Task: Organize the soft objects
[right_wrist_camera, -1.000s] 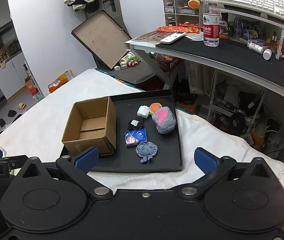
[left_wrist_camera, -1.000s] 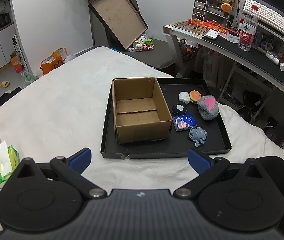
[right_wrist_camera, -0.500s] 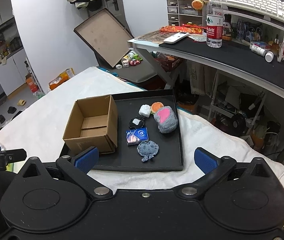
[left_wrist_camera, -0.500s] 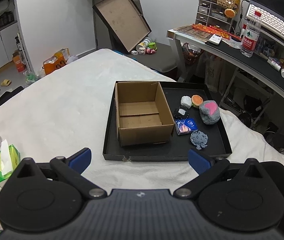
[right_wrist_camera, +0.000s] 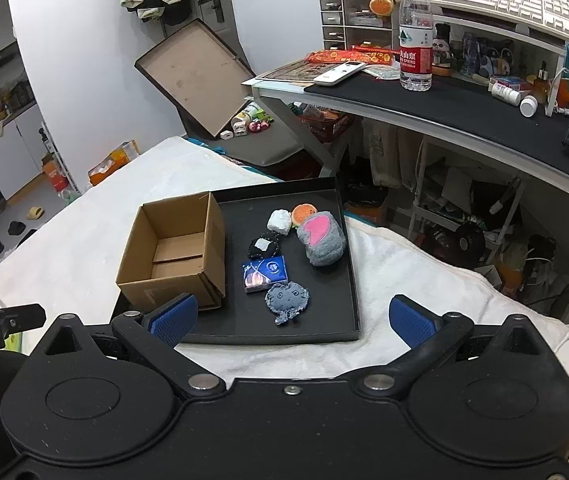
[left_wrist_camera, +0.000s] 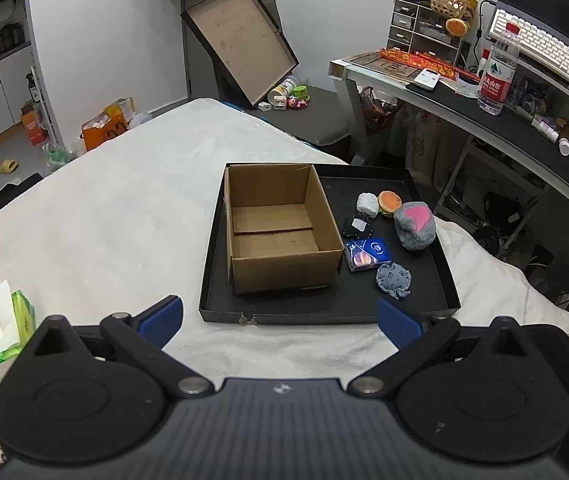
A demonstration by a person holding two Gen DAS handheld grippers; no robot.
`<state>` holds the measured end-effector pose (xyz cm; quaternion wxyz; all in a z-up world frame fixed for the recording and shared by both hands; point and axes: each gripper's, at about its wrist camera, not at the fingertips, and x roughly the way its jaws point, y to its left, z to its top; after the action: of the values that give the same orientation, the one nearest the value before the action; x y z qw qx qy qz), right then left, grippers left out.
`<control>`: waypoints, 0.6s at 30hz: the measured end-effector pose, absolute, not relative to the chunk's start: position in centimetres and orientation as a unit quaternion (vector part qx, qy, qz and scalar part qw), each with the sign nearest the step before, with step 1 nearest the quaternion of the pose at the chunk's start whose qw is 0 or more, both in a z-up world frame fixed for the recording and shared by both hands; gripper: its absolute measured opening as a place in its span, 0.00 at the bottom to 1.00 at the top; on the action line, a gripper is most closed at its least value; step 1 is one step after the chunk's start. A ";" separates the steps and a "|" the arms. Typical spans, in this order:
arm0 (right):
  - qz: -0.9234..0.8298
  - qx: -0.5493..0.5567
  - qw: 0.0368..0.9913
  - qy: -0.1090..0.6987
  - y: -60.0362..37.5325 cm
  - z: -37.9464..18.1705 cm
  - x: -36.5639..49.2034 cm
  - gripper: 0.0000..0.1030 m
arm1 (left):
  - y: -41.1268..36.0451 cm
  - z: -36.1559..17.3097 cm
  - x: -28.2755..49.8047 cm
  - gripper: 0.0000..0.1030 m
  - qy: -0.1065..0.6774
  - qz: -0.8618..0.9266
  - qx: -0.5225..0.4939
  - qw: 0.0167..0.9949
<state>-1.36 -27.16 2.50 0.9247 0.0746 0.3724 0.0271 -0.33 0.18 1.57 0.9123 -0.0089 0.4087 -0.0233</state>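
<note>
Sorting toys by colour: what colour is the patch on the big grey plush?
Pink, on the grey plush; clearest in the right wrist view.

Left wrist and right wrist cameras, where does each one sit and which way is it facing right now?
Left wrist: on the left gripper, open, facing forward at the cardboard box on the black tray.
Right wrist: on the right gripper, open, facing the tray from nearer the desk; the left gripper's tip shows at its left edge.
Shared: box, tray, grey plush, soft toys.

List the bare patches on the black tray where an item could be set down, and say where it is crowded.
On the black tray, a bare strip runs along the near rim, below the blue-grey plush. The cardboard box is empty inside. It is crowded right of the box, from the blue packet to the grey-pink plush.
</note>
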 end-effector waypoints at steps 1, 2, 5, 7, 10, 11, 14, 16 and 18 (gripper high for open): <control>0.028 0.076 0.926 0.370 -27.2 2.6 -1.4 1.00 | 0.1 1.6 -0.3 0.99 0.409 -0.024 -0.007 0.912; 0.029 0.078 0.926 0.369 -27.3 2.7 -1.5 1.00 | 0.0 1.6 -0.4 0.99 0.408 -0.024 -0.005 0.913; 0.030 0.080 0.925 0.372 -27.4 2.8 -1.3 1.00 | -0.3 1.5 -0.6 0.99 0.406 -0.024 -0.003 0.913; 0.029 0.080 0.924 0.373 -27.5 2.8 -1.2 1.00 | -0.3 1.5 -0.6 0.99 0.407 -0.023 -0.004 0.913; 0.032 0.084 0.923 0.373 -27.5 2.8 -1.2 1.00 | -0.3 1.5 -0.6 0.99 0.408 -0.024 -0.004 0.913; 0.033 0.084 0.923 0.374 -27.4 2.8 -1.2 1.00 | -0.3 1.5 -0.6 0.99 0.408 -0.024 -0.003 0.913; 0.032 0.083 0.923 0.375 -27.3 2.8 -1.3 1.00 | -0.2 1.6 -0.8 0.99 0.406 -0.025 -0.007 0.913; 0.033 0.084 0.922 0.377 -27.2 2.8 -1.3 1.00 | -0.2 1.7 -1.0 0.99 0.404 -0.025 -0.008 0.914; 0.032 0.083 0.921 0.379 -27.2 2.7 -1.3 1.00 | -0.1 1.6 -1.0 0.99 0.405 -0.023 -0.012 0.914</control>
<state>-1.27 -27.22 2.74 0.9211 0.0834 0.3788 0.0324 -1.05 -0.10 1.61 0.9140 -0.0122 0.4049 -0.0234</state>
